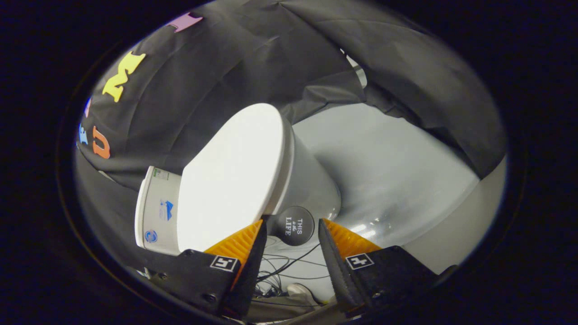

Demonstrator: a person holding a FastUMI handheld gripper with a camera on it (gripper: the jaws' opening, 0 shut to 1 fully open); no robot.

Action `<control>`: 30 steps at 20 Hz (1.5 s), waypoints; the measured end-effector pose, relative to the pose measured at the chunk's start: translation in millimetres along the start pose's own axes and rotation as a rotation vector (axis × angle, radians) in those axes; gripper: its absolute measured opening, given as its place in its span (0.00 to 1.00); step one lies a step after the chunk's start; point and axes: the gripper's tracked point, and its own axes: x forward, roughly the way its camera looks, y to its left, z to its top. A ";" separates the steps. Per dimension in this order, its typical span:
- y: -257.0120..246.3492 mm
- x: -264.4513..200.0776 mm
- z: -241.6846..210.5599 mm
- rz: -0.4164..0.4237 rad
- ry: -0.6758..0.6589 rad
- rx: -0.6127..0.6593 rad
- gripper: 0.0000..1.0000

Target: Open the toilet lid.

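My gripper (291, 225) is released, fingers spread, nothing between them. The lid (232, 178) lies closed just ahead; one fingertip meets its edge. I hook under that edge, then lift slowly.

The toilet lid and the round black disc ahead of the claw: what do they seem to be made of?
The toilet lid looks like smooth, hard white plastic: even colour, thin rounded edge, soft sheen. It could be another moulded material. The round black disc looks matte, perhaps plastic or rubber: it reflects almost nothing and carries white print. The claw is open, the disc just beyond its tips.
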 end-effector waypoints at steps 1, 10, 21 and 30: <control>2.4 2.3 0.9 0.011 -0.001 0.009 0.71; 3.3 -2.4 11.3 0.039 -0.040 0.076 0.41; 8.5 -6.4 22.4 0.035 -0.044 0.195 0.19; 34.3 -28.7 37.6 0.044 -0.082 0.211 0.13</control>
